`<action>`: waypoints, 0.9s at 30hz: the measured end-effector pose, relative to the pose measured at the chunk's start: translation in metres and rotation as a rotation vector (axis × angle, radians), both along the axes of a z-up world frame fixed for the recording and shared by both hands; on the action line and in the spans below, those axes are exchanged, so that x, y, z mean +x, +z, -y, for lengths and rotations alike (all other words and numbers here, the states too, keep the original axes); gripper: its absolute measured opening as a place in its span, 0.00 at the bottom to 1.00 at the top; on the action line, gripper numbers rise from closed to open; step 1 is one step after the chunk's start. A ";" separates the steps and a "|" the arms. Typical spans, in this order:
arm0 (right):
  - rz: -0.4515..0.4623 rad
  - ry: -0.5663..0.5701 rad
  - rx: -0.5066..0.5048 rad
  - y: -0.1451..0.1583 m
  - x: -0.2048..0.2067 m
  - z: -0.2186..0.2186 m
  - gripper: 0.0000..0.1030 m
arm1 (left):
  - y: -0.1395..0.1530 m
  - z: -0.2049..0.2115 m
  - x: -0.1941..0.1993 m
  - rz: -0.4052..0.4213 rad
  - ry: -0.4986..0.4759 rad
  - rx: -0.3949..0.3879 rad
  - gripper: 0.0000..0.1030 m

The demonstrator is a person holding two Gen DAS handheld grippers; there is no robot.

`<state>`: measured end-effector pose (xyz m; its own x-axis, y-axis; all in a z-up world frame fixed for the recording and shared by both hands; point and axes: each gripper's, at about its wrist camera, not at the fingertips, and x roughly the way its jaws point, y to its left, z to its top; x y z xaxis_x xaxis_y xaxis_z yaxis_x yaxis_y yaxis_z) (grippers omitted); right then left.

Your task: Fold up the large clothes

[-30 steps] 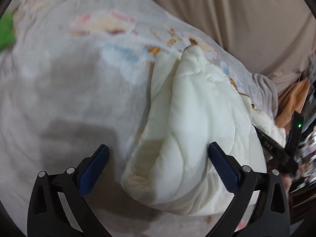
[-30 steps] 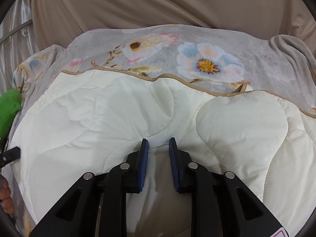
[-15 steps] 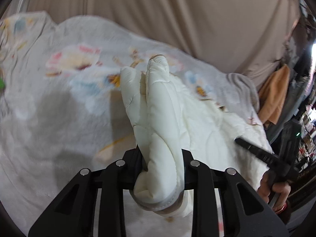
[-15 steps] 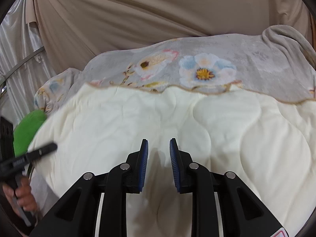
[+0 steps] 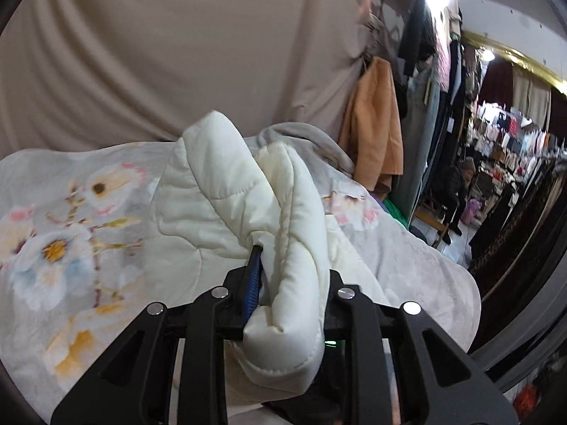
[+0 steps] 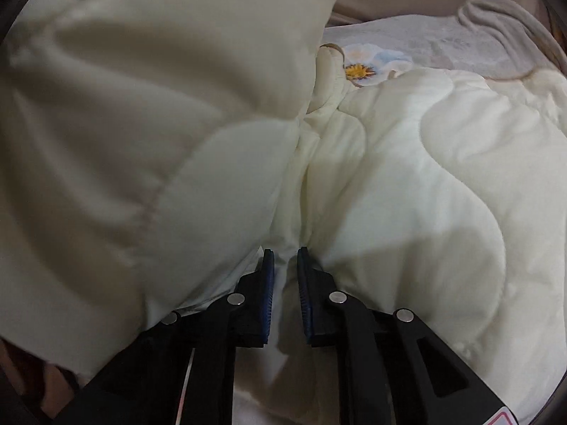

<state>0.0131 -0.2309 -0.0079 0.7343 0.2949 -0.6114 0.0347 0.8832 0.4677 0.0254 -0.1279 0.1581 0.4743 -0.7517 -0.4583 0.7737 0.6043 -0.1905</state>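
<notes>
A cream quilted padded garment (image 5: 226, 191) lies on a bed covered by a grey floral blanket (image 5: 60, 248). My left gripper (image 5: 283, 283) is shut on a thick bunched edge of the garment and holds it lifted above the bed. In the right wrist view the same garment (image 6: 407, 184) fills the frame, with a raised flap (image 6: 141, 106) hanging over the left side. My right gripper (image 6: 285, 276) is shut on a thin fold of the garment, its blue pads (image 6: 268, 276) pressed against the fabric.
A beige curtain (image 5: 177, 53) hangs behind the bed. An orange coat (image 5: 375, 134) and a rack of dark clothes (image 5: 425, 71) hang at the right, with a shop aisle and a seated person (image 5: 460, 191) beyond. The bed's right edge (image 5: 460, 290) drops off.
My left gripper has closed on the garment's edge and lifted it up and to the right. The lifted flap now hangs over the left of the right wrist view. The right gripper stays shut.
</notes>
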 end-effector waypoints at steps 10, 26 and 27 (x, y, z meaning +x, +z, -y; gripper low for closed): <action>0.099 -0.289 0.144 -0.004 -0.141 0.096 0.17 | -0.086 0.110 -0.005 -0.112 -0.093 0.205 0.21; 0.247 -0.315 0.233 0.057 -0.182 0.127 0.61 | -0.049 0.013 -0.054 -0.133 -0.113 0.027 0.82; 0.257 -0.305 0.244 0.063 -0.177 0.132 0.67 | -0.046 -0.002 -0.054 -0.135 -0.082 0.008 0.86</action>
